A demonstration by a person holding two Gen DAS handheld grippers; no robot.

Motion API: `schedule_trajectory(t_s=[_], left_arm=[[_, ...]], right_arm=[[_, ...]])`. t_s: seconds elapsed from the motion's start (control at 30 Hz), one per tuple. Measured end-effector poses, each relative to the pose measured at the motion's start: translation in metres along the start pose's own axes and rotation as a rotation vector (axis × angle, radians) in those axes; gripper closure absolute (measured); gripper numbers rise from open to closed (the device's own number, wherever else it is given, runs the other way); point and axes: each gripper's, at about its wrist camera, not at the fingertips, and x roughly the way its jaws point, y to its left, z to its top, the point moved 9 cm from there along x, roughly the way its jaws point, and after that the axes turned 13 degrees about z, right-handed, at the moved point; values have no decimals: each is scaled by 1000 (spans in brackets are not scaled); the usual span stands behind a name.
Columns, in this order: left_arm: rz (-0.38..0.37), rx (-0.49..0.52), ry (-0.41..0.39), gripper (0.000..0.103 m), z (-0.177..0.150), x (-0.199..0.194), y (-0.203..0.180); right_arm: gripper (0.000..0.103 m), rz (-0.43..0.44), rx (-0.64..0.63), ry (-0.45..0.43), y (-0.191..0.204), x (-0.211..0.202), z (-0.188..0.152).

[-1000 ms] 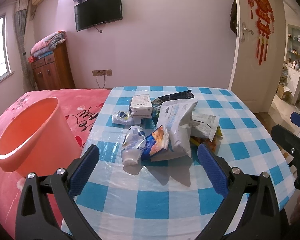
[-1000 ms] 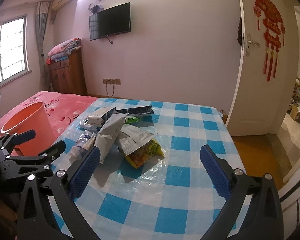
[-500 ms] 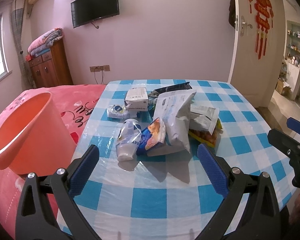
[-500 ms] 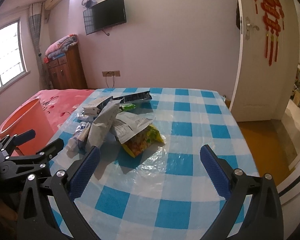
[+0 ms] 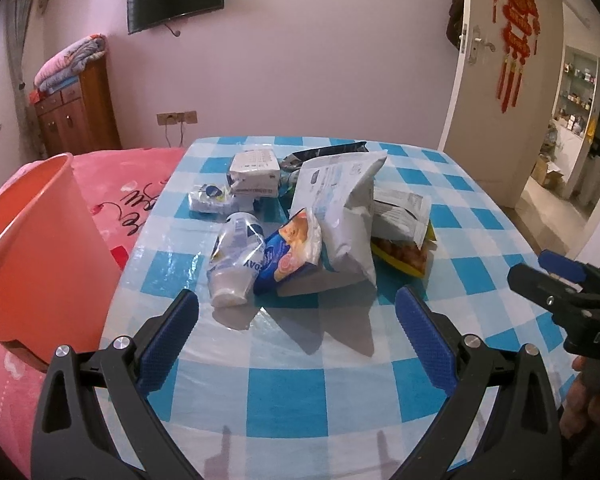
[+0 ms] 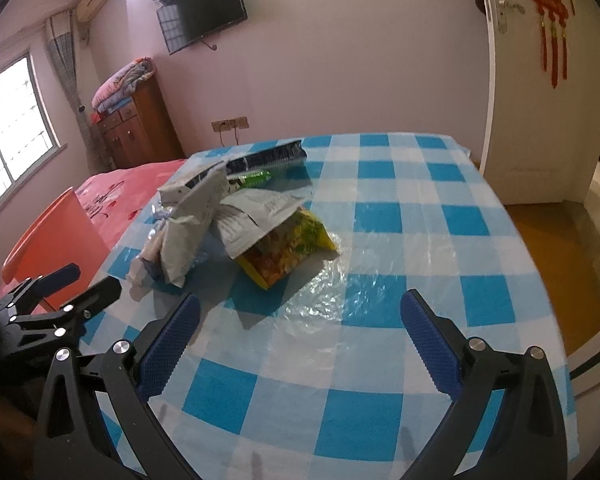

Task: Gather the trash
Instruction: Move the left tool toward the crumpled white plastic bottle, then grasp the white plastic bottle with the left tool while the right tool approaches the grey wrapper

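On the blue-checked counter (image 5: pixel 284 392) lies one heap of trash, about eight wrappers, well ahead of both tongs. A crumpled clear bag (image 5: pixel 236 260) shows the letters "DAY"; print on the tall white pouch (image 5: pixel 340 208) and the white box (image 5: pixel 255 172) is too small to read. One orange bin (image 5: pixel 32 264), cut off at the frame edge, stands left of the counter. Left tongs (image 5: pixel 296 328) and right tongs (image 6: pixel 300 332) hang spread apart, empty.

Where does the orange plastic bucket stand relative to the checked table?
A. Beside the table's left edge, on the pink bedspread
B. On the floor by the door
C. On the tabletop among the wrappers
A: the orange plastic bucket sits off the blue-and-white checked table, on the pink bedspread to its left.
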Motion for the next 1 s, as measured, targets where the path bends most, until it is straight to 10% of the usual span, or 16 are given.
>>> schedule_trajectory(t_s=[1.0], left_arm=[[70,-83,103,4,22,95,49]], right_arm=[[5,167,16,123,15,45,-29]])
